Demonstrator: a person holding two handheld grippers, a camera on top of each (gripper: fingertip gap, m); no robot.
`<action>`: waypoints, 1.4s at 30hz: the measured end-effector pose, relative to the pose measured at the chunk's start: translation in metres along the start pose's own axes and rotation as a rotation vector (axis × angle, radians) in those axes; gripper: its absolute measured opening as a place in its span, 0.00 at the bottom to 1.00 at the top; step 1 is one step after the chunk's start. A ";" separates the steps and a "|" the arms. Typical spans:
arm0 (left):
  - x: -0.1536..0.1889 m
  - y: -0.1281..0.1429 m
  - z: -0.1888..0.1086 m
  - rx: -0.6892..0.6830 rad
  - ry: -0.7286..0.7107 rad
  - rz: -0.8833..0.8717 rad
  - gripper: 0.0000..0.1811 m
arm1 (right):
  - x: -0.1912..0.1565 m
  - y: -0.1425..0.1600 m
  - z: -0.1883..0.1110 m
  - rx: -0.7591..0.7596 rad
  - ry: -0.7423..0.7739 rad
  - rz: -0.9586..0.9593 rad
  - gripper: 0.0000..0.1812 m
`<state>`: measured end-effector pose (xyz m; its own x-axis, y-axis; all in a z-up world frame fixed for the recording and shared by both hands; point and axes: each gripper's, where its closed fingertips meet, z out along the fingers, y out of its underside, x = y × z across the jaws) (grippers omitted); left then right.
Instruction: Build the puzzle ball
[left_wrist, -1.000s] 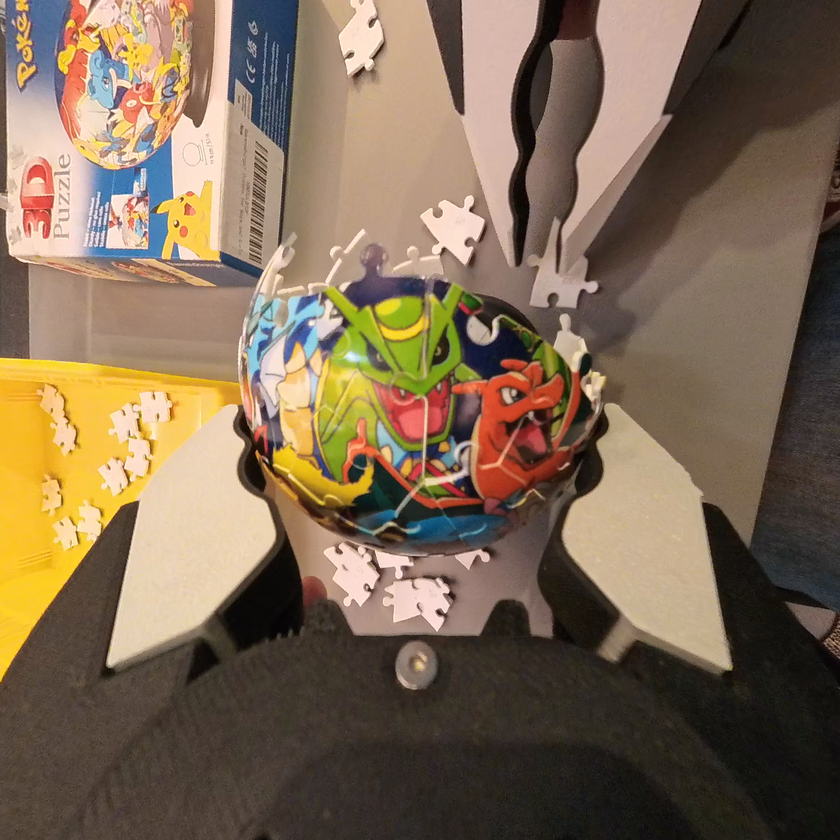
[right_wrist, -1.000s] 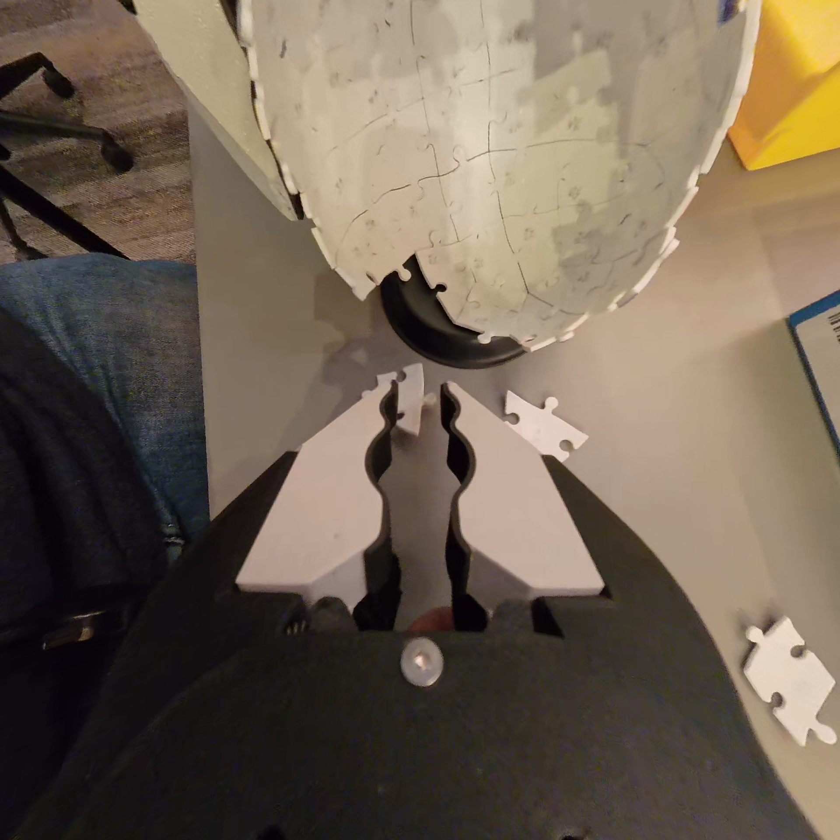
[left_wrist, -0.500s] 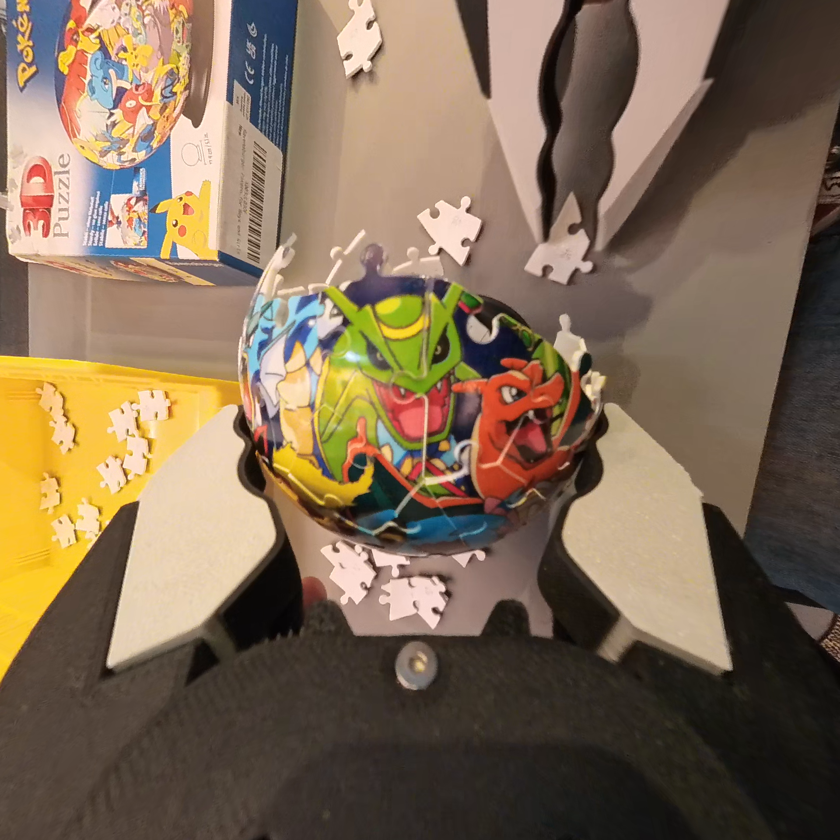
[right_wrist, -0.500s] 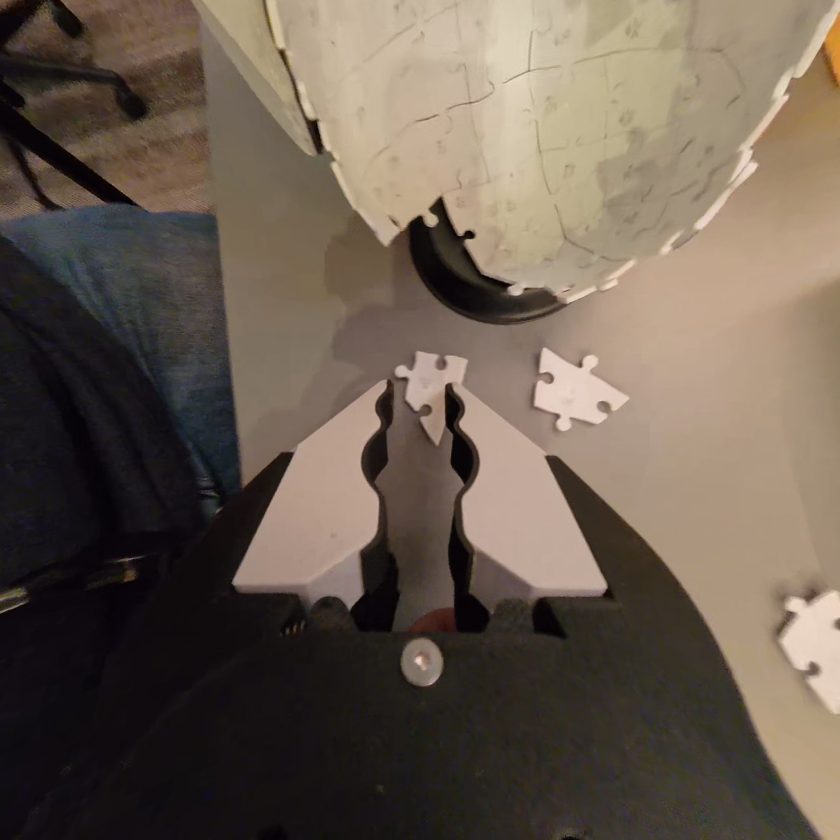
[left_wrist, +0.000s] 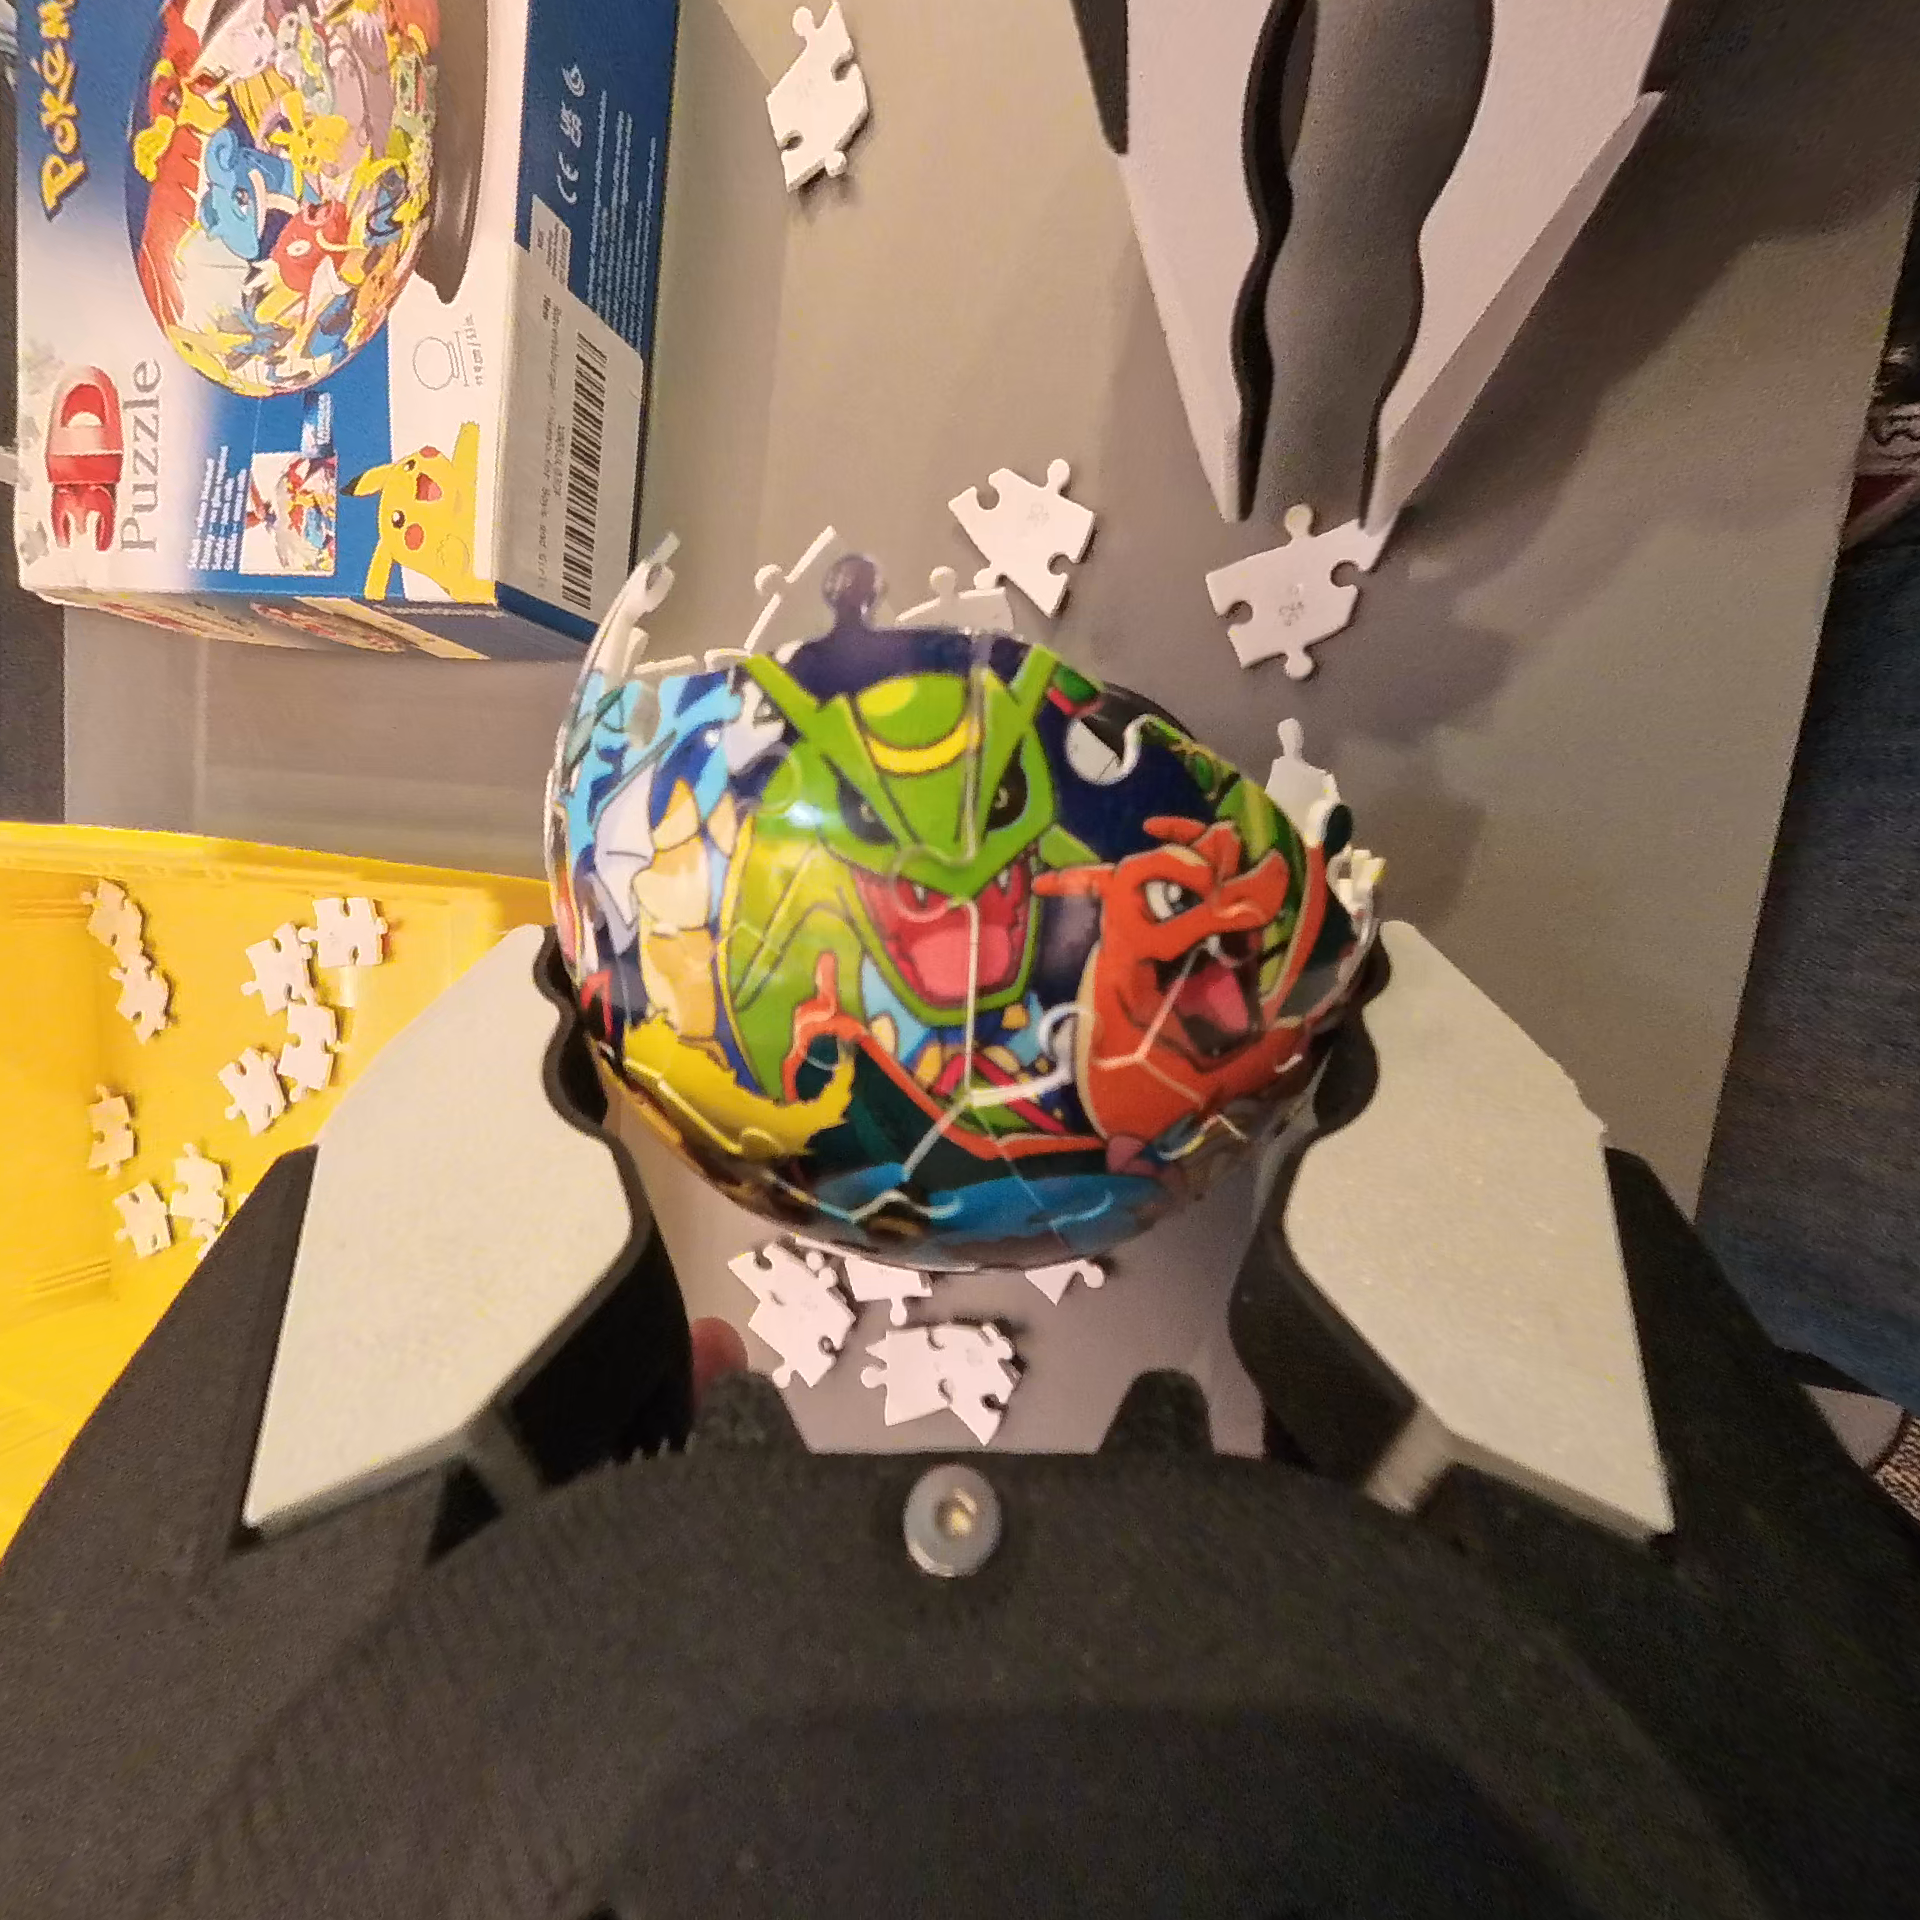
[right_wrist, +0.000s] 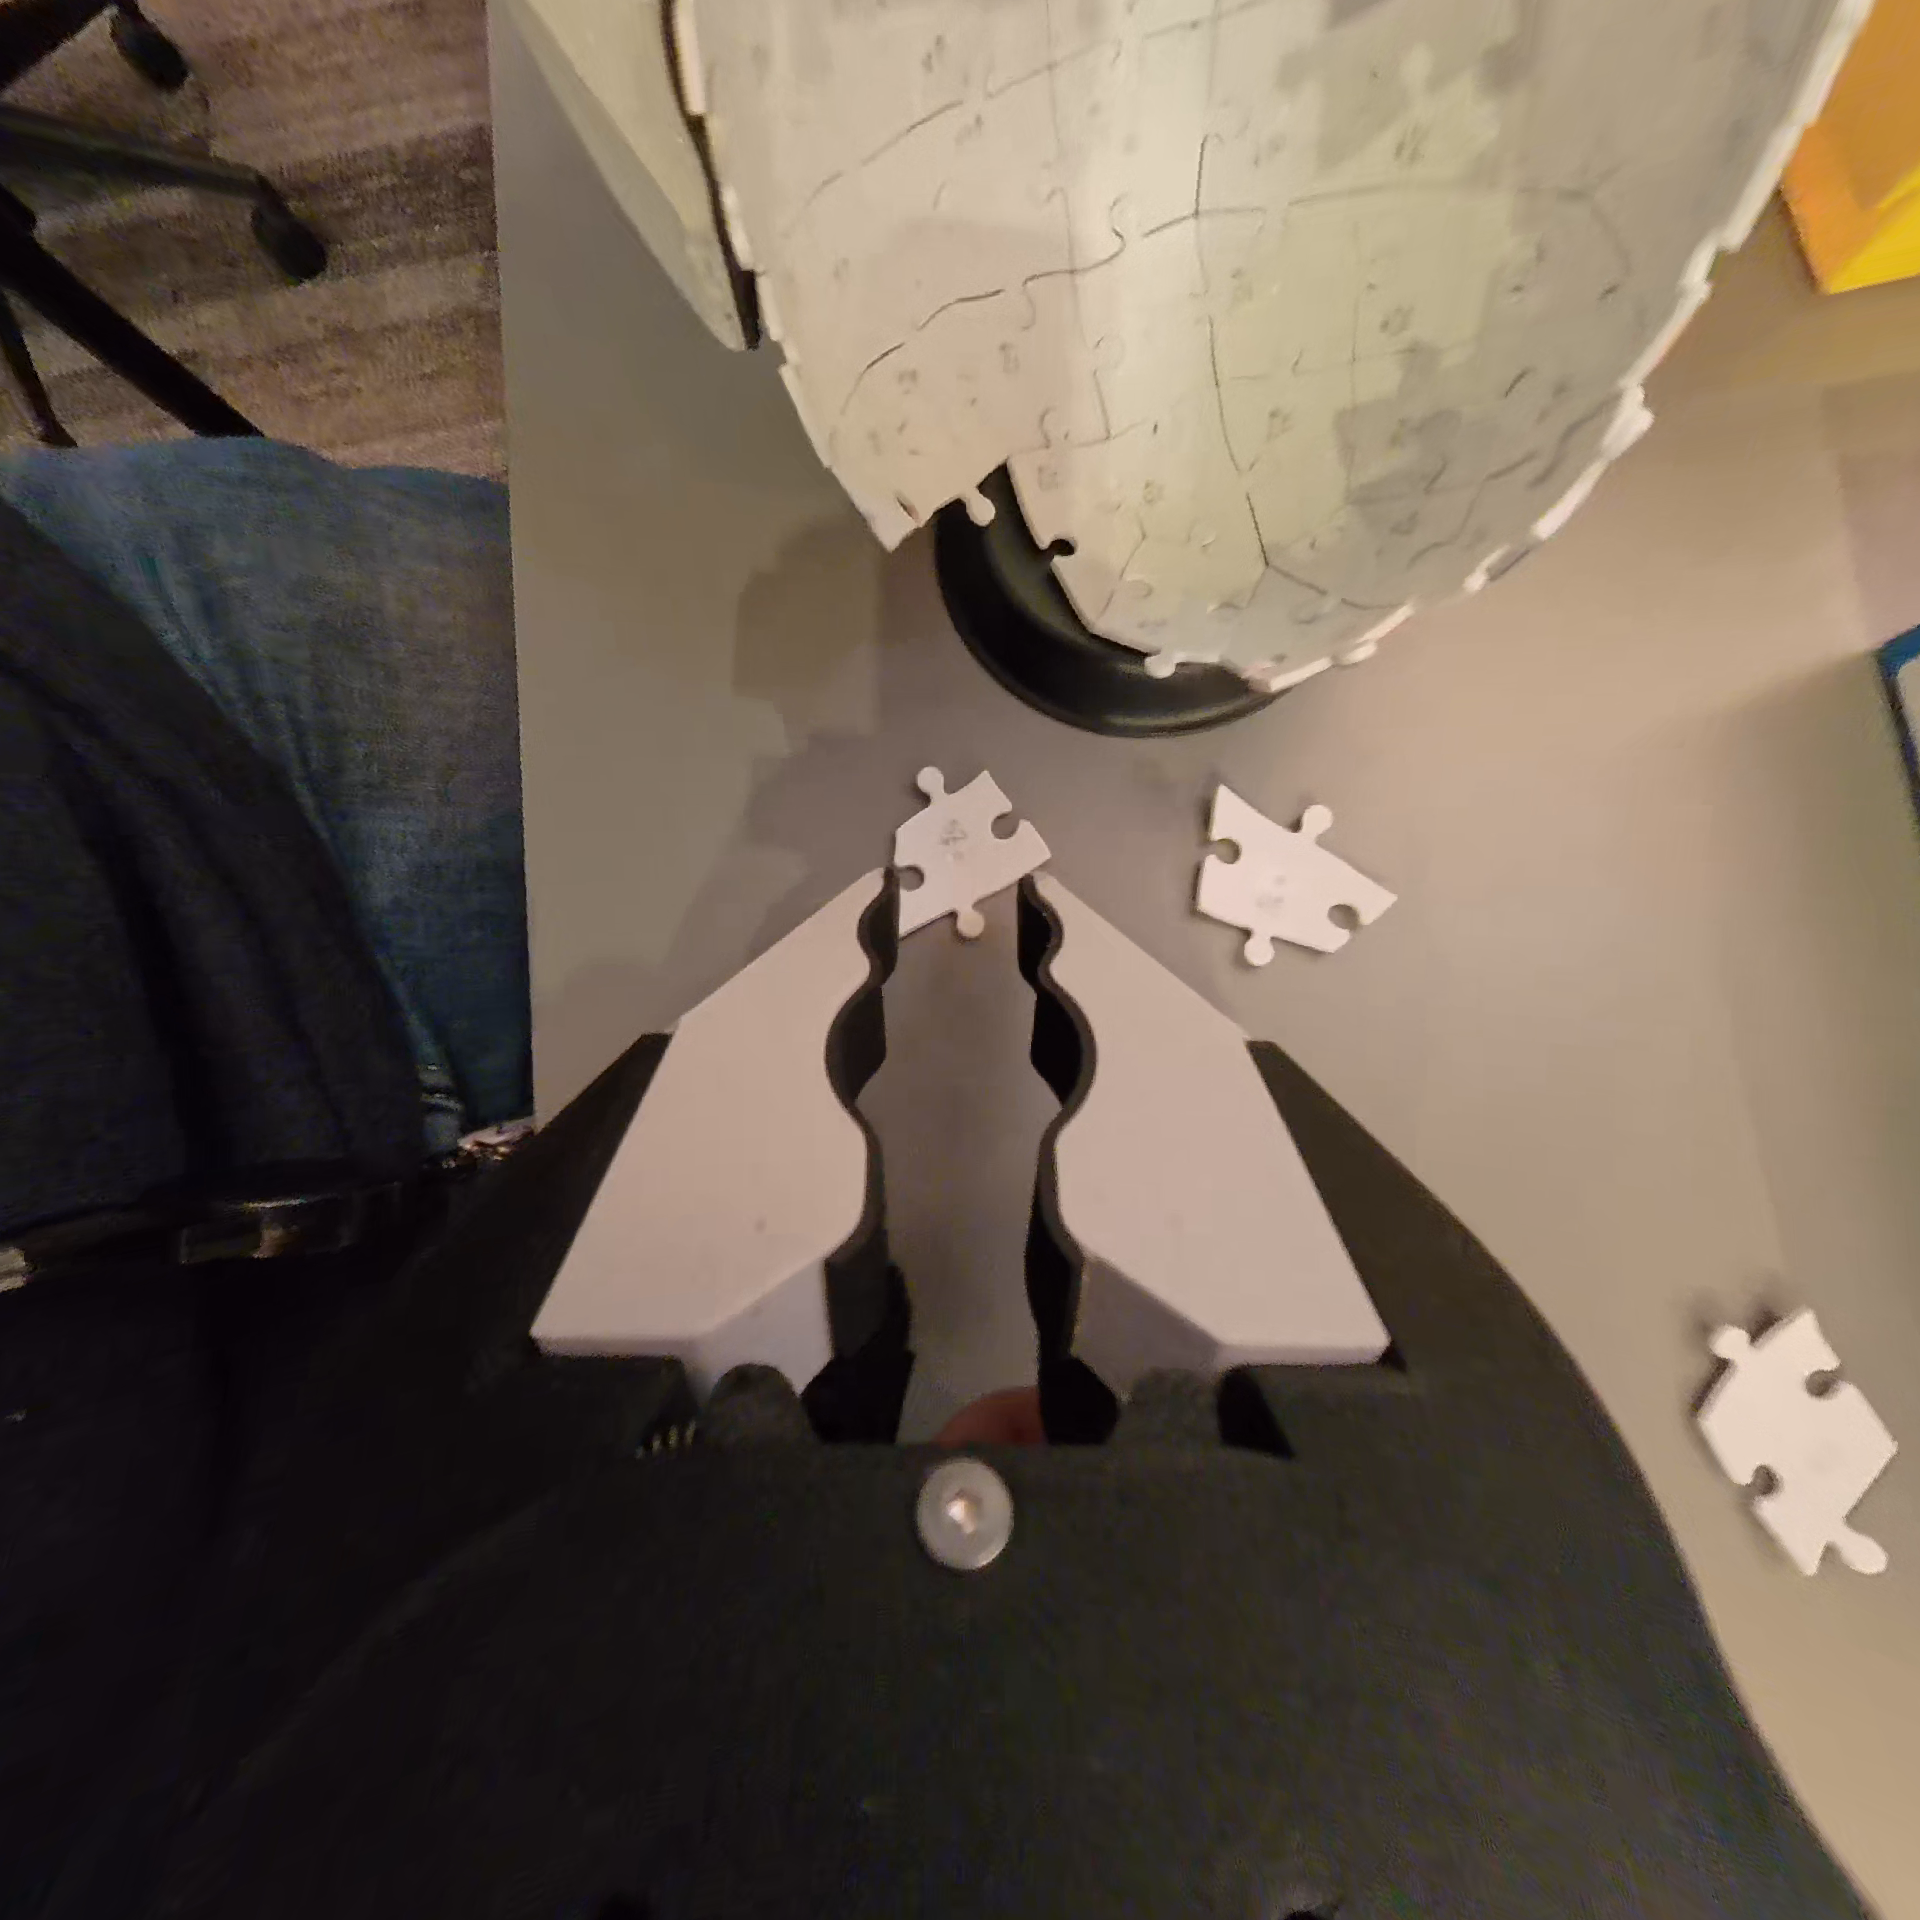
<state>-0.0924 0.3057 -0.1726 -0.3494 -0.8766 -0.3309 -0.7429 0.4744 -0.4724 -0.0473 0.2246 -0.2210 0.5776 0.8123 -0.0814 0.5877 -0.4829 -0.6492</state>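
Note:
The half-built puzzle ball (left_wrist: 935, 935), a coloured cartoon shell, is held between the fingers of my left gripper (left_wrist: 961, 997), which is shut on its sides. In the right wrist view I see the ball's white inside (right_wrist: 1247, 312) over a black stand ring (right_wrist: 1049, 665). My right gripper (right_wrist: 956, 894) is open a little. A white puzzle piece (right_wrist: 966, 847) lies flat on the grey table right at its fingertips, not gripped. The right gripper (left_wrist: 1311, 499) and that piece (left_wrist: 1288, 603) also show in the left wrist view, beyond the ball.
Loose white pieces (right_wrist: 1283, 883) (right_wrist: 1792, 1444) lie on the table, more lie under the ball (left_wrist: 883, 1340). A yellow tray (left_wrist: 62, 1299) with several pieces is at the left. The puzzle box (left_wrist: 312, 301) is at the far left. A person's leg (right_wrist: 260, 779) is beside the table edge.
My right gripper opened wider and drew back from the ball. The piece that stood between its tips now lies flat on the table. The left gripper and ball have not moved.

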 end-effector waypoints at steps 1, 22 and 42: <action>0.000 0.000 0.000 -0.001 0.001 0.002 0.74 | 0.001 0.000 0.001 0.001 0.004 -0.030 0.13; 0.001 -0.001 -0.001 0.007 0.002 0.000 0.74 | -0.020 0.000 -0.002 -0.032 0.000 0.045 0.13; 0.001 0.000 -0.001 0.007 0.000 0.000 0.74 | 0.004 0.008 0.009 -0.041 0.115 0.046 0.17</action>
<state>-0.0934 0.3046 -0.1720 -0.3490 -0.8766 -0.3312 -0.7391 0.4748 -0.4778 -0.0456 0.2270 -0.2336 0.6642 0.7473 -0.0209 0.5806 -0.5333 -0.6152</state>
